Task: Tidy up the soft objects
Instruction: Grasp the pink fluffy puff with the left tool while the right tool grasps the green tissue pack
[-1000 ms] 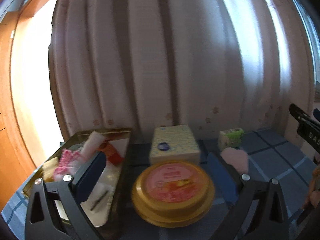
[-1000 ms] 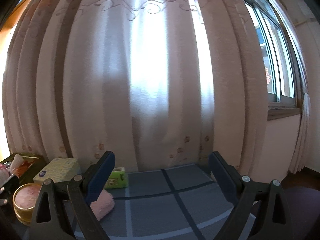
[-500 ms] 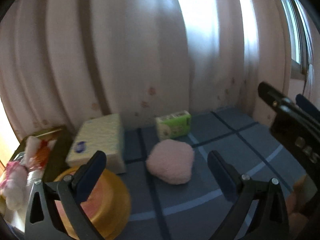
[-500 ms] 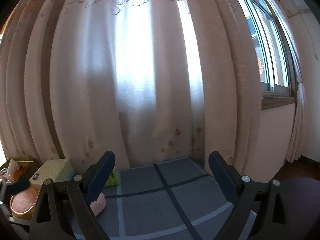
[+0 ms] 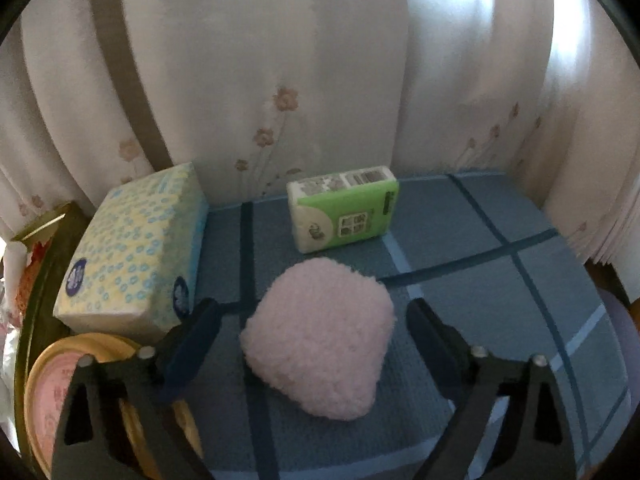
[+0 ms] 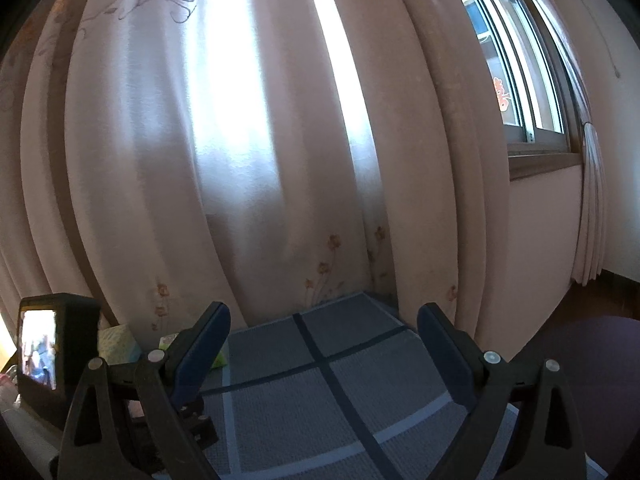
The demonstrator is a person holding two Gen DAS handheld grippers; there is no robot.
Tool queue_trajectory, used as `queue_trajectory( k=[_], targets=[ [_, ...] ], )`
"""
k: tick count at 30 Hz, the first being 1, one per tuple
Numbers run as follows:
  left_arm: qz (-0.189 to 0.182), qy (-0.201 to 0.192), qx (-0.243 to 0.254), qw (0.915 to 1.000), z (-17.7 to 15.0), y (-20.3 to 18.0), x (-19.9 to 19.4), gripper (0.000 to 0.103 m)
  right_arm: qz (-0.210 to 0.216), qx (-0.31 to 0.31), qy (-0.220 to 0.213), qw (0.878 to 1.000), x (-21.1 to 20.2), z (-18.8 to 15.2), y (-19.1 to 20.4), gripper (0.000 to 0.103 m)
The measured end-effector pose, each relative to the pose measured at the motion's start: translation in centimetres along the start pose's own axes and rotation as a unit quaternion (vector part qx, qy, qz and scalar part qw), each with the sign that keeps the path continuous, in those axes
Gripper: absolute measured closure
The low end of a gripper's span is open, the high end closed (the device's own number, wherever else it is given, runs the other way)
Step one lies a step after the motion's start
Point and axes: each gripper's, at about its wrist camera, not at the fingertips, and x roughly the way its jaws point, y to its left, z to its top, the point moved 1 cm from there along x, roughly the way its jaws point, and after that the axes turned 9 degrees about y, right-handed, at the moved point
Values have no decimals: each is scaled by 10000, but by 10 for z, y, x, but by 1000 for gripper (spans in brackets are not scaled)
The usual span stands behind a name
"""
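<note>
A fluffy pink puff (image 5: pixel 320 336) lies on the blue checked tablecloth (image 5: pixel 500 288). My left gripper (image 5: pixel 312 328) points down at it, one finger on each side; the jaws are closing and the pads stand a little clear of the puff. Behind the puff lies a green and white tissue pack (image 5: pixel 344 208). A yellow tissue box with blue dots (image 5: pixel 128 248) rests to its left. In the right wrist view my right gripper (image 6: pixel 320 348) hangs open over bare cloth with nothing between its fingers.
A round yellow tin with a pink lid (image 5: pixel 60 392) sits at the lower left, beside a metal tray (image 5: pixel 44 224) holding small items. A pale flowered curtain (image 5: pixel 320 80) closes off the back of the table. The left gripper's camera body (image 6: pixel 56 344) shows at the right wrist view's left edge.
The left gripper swung right from over the yellow tin and dropped toward the pink puff, which now lies between its fingers; the fingers have drawn in slightly. The right gripper shifted a little.
</note>
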Motion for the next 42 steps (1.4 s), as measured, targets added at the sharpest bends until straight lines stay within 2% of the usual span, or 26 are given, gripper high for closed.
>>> queue_trajectory(
  k=[3, 7, 11, 13, 15, 17, 21, 22, 23, 24, 25, 26, 27, 28, 30, 33, 35, 37, 40, 42],
  targets=[
    [25, 48, 101, 9999, -2, -4, 0, 24, -6, -11, 33, 10000, 1, 1, 1, 7],
    [142, 99, 108, 9998, -1, -4, 1, 24, -16, -10, 41, 10000, 2, 2, 1, 7],
    [505, -152, 323, 9981, -1, -16, -5, 22, -37, -29, 83, 10000, 5, 2, 2, 7],
    [578, -45, 462, 9973, 1, -21, 0, 22, -38, -39, 69, 10000, 4, 2, 2, 7],
    [613, 133, 360, 9974, 3, -17, 7, 22, -34, -38, 59, 10000, 4, 2, 2, 7],
    [534, 285, 165, 9980, 5, -8, 12, 20, -24, -32, 75, 10000, 3, 2, 1, 7],
    [42, 413, -51, 9991, 9, -1, 18, 23, -22, -17, 84, 10000, 3, 2, 0, 7],
    [-43, 415, -42, 9991, 10, 0, 18, 25, -22, -16, 84, 10000, 3, 2, 0, 7],
    [-175, 423, -52, 9989, 10, 1, 18, 32, -18, -14, 86, 10000, 3, 2, 0, 7],
    [-359, 428, -109, 9984, 11, 4, 19, 35, -18, -13, 91, 10000, 3, 2, 0, 7],
    [-392, 414, -153, 9983, 11, 5, 18, 37, -18, -8, 104, 9999, 4, 2, 0, 7],
    [-420, 393, -204, 9981, 11, 8, 18, 45, -23, 1, 123, 9999, 5, 2, 0, 7],
    [-509, 353, -270, 9977, 11, 12, 16, 57, -33, 11, 141, 9999, 5, 2, 0, 7],
    [-708, 299, -334, 9965, 10, 16, 14, 64, -44, 13, 163, 9999, 6, 3, 0, 7],
    [-943, 104, -497, 9942, 8, 26, 7, 69, -31, -15, 228, 9997, 8, 3, 1, 7],
    [-1034, -675, -700, 9899, -1, 42, -24, 69, 142, -86, 395, 9991, 16, 4, 4, 7],
    [-1086, -1068, -730, 9856, -2, 50, -39, 69, 511, -157, 589, 9968, 25, 5, 9, 7],
    [-1342, -1486, -954, 9751, -1, 64, -57, 69, 911, -244, 813, 9922, 35, 6, 16, 7],
    [-1662, -1987, -1292, 9572, -2, 85, -77, 69, 1483, -528, 1510, 9759, 60, 12, 42, 7],
    [-1752, -2264, -1487, 9466, -4, 95, -87, 69, 1682, -733, 1921, 9641, 79, 12, 60, 7]
  ],
)
